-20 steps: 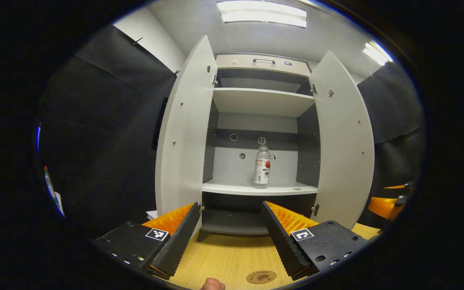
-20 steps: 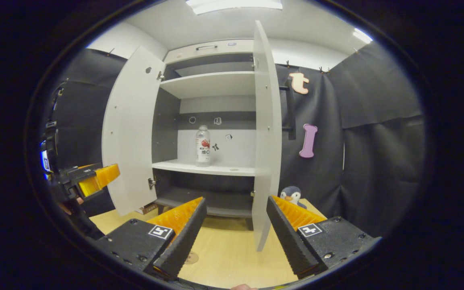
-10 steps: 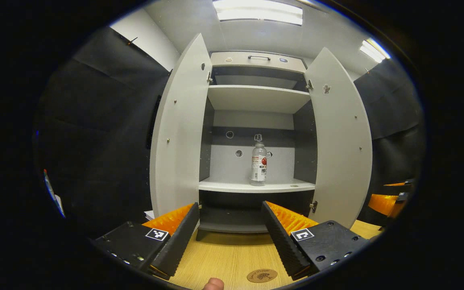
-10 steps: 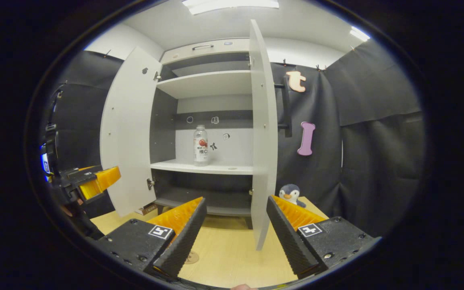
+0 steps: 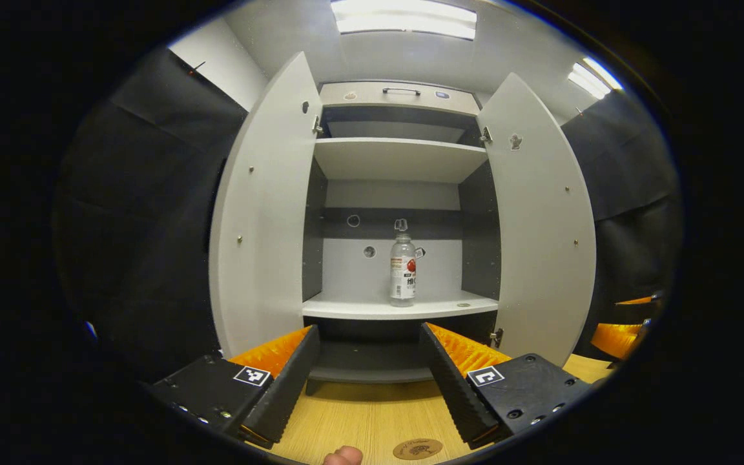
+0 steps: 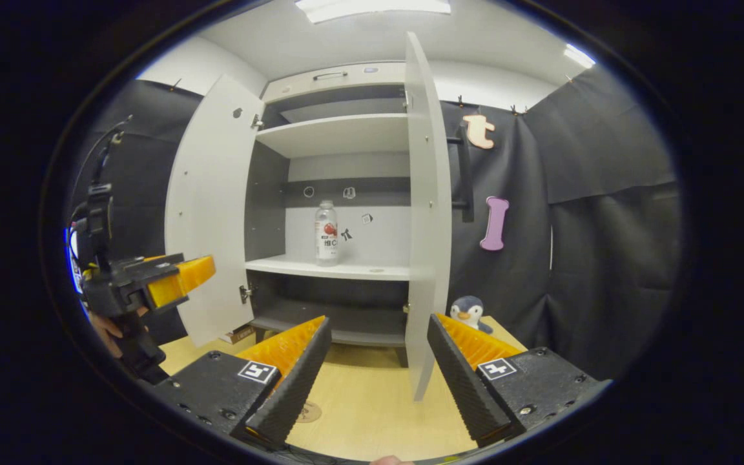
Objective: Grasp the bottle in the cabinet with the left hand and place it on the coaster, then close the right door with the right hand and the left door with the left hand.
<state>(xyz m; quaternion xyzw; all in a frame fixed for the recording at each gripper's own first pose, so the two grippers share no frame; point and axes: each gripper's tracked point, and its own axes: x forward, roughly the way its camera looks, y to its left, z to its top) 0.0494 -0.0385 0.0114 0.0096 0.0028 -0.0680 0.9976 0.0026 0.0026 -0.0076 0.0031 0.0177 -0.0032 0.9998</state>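
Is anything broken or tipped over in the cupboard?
Nothing looks broken or spilled. The clear plastic bottle with a white and red label stands upright on the white middle shelf. Both white cabinet doors hang wide open. A small plush penguin sits on the wooden table beside the cabinet, an odd neighbour.

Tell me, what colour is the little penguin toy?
Grey-blue with a white face, the penguin shows best in the right gripper view.

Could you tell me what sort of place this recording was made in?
Probably a staged recording booth, not a home: black cloth walls, a lone open cabinet holding one bottle, and a wooden table with a coaster.
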